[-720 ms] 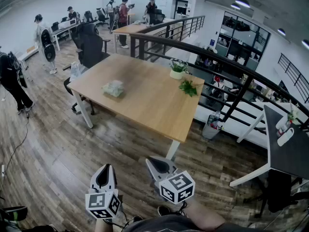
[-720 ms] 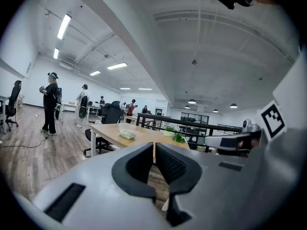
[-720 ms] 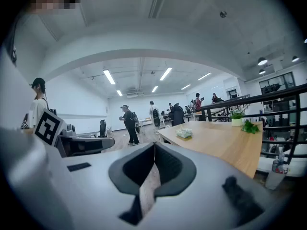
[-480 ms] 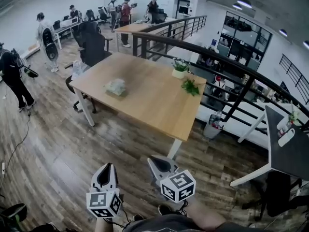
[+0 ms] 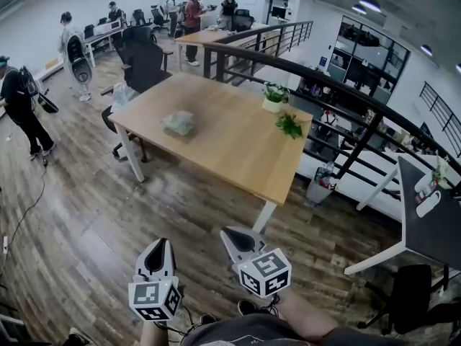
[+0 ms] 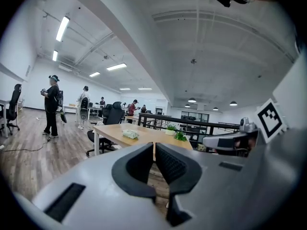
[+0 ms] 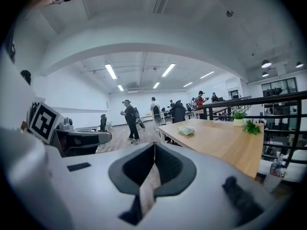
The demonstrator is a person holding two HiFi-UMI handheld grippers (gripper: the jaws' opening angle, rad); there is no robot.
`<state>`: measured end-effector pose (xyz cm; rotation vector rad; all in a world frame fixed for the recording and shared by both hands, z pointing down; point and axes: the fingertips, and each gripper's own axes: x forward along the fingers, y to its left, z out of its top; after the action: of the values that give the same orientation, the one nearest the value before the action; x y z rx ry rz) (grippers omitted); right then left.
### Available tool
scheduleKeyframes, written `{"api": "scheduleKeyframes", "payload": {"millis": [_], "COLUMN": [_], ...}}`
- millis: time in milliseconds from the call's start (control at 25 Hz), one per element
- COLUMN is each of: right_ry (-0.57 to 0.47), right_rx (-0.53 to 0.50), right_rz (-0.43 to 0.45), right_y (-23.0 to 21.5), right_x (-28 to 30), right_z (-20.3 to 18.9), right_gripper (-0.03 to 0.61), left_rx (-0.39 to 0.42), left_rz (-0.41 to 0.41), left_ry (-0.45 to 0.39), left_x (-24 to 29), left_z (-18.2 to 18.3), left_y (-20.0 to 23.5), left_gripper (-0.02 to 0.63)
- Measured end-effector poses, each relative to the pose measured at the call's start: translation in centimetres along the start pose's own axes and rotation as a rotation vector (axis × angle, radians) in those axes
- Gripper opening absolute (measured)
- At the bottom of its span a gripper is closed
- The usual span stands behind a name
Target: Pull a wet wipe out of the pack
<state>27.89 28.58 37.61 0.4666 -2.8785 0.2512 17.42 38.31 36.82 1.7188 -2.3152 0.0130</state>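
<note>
Both my claws hang low and near me over the wooden floor [image 5: 94,215], well short of the surface [image 5: 230,153]. My left claw [image 5: 158,254] is closed, its pads meeting at the tips with nothing between them. My right claw [image 5: 240,241] is pressed fully together, also empty. The wet wipe pack [image 5: 178,122] lies flat on the left part of the surface, well apart from both claws. Further right on it sit a potted plant [image 5: 273,98] and a green sprig [image 5: 289,126]. A black chair [image 5: 144,65] stands at its far left end.
</note>
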Motion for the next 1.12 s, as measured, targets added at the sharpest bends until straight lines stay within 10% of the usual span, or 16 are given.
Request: {"api": "scheduleKeyframes", "payload": {"millis": [200,1120], "right_ry": [-0.132,-0.040], "right_rx": [0.080,0.118], "right_rz": [0.021,-0.006], "right_y": [1.6,1.6], "right_x": [0.1,6.2], "right_z": [1.7,-2.2], "right_gripper": [0.028,0.028], "left_rx": [0.017,-0.054], "left_rz": [-0.010,-0.027], "left_ry": [0.006,0.042], "left_x": [-1.6,0.9], "left_z": [-0.2,-1.5], "left_y": [1.4,7.5], "left_gripper": [0.026,0.026]}}
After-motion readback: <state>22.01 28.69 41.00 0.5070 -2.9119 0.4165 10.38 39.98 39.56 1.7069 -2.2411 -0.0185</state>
